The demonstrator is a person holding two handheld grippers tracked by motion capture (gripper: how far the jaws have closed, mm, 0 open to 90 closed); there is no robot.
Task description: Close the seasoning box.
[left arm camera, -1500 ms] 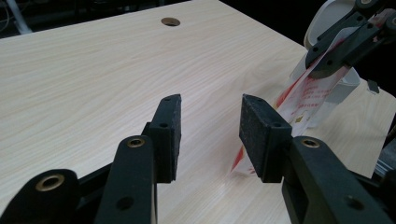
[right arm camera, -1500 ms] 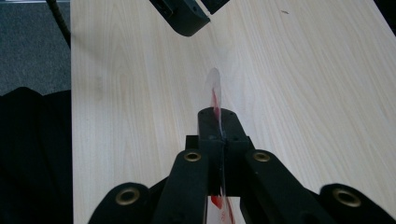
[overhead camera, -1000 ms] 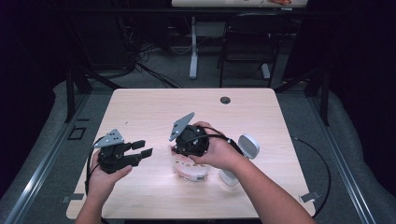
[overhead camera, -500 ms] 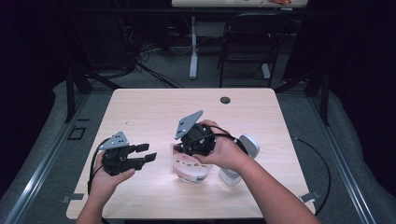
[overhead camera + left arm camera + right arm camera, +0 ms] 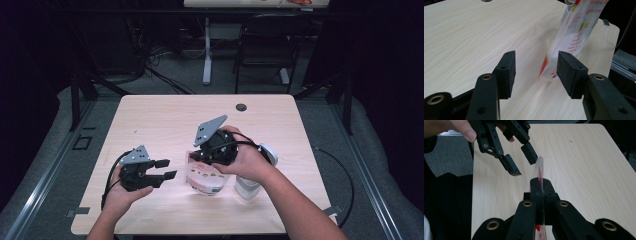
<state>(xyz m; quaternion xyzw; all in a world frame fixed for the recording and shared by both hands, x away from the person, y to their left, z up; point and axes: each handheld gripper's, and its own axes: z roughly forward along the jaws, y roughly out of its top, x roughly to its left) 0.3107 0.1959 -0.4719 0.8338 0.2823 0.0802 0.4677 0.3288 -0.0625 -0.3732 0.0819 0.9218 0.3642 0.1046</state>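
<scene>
Right gripper (image 5: 541, 188) is clamped on the bag's (image 5: 202, 176) edge, lifting it. Left gripper (image 5: 167, 169) has just been opening, nothing pinched yet. Next, I'd guess: grab the bag's other side.

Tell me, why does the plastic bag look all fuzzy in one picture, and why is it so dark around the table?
In the left gripper view the bag is smeared and soft, likely motion blur, while the fingers stay sharp. In the right gripper view the bag's edge looks crisp. In the high view the table is lit, but the room around it sinks into deep shadow.
</scene>
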